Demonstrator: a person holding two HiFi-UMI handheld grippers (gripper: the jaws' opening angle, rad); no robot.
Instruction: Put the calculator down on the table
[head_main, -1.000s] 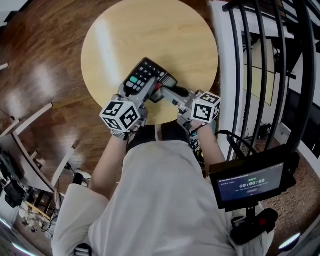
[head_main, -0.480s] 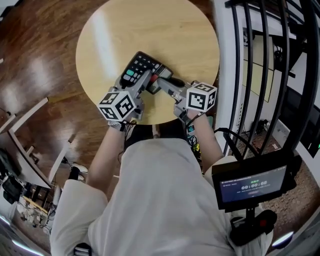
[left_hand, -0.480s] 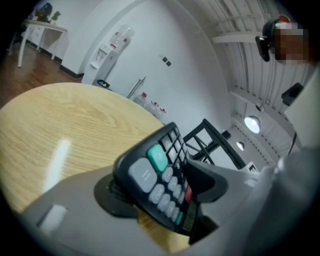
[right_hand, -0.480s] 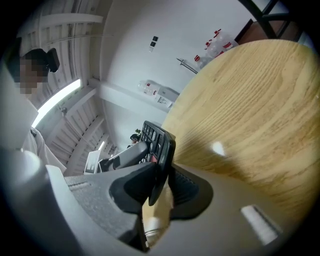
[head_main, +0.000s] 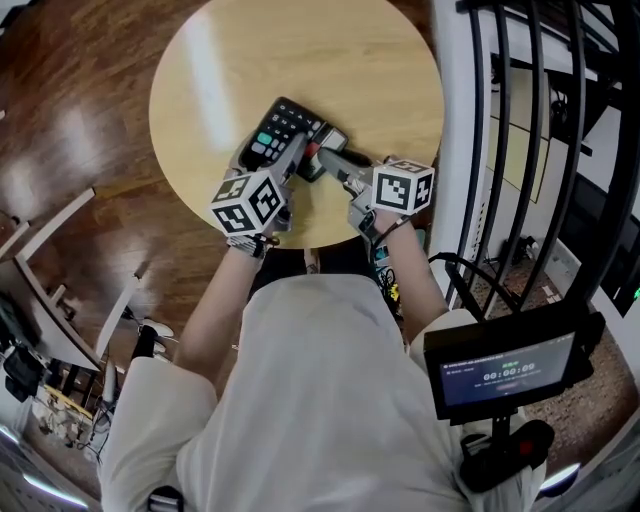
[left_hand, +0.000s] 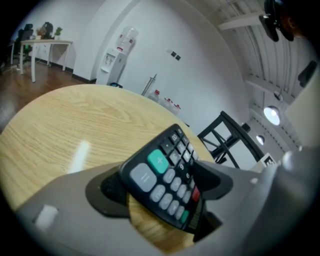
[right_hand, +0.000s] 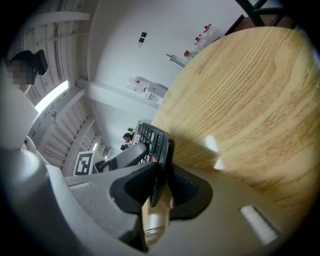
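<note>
Both grippers have sunk with the calculator since a second ago, and the left marker cube has turned a little in the head view. Dark wooden floor (head_main: 70, 120) fills the 9 o'clock side of that view, and the round, light-wood table (head_main: 300, 60) sits at 12 o'clock. The person's white shirt (head_main: 320, 400) takes up 6 o'clock, with bare forearms reaching up to the table's near edge. A black railing (head_main: 540, 120) stands at 3 o'clock beside the table, and a small monitor (head_main: 505, 370) on a stand sits at 4 o'clock. The left gripper (head_main: 272, 152) comes in from 7 o'clock and the right gripper (head_main: 322, 158) from 4 o'clock, and they meet over the table just toward 6 o'clock from its middle. Between them is the calculator (head_main: 283, 133), black with grey and green keys, its key face up and its far end pointing to 11 o'clock. In the left gripper view it (left_hand: 167, 172) lies tilted between that gripper's pads (left_hand: 102, 190), with bare wood (left_hand: 60, 130) showing under its near end; these jaws are opening and stand wide apart around it. In the right gripper view its (right_hand: 159, 145) thin edge is pinched between the two dark pads, whose jaws are closing on it. Whether its far end touches the table cannot be told.
</note>
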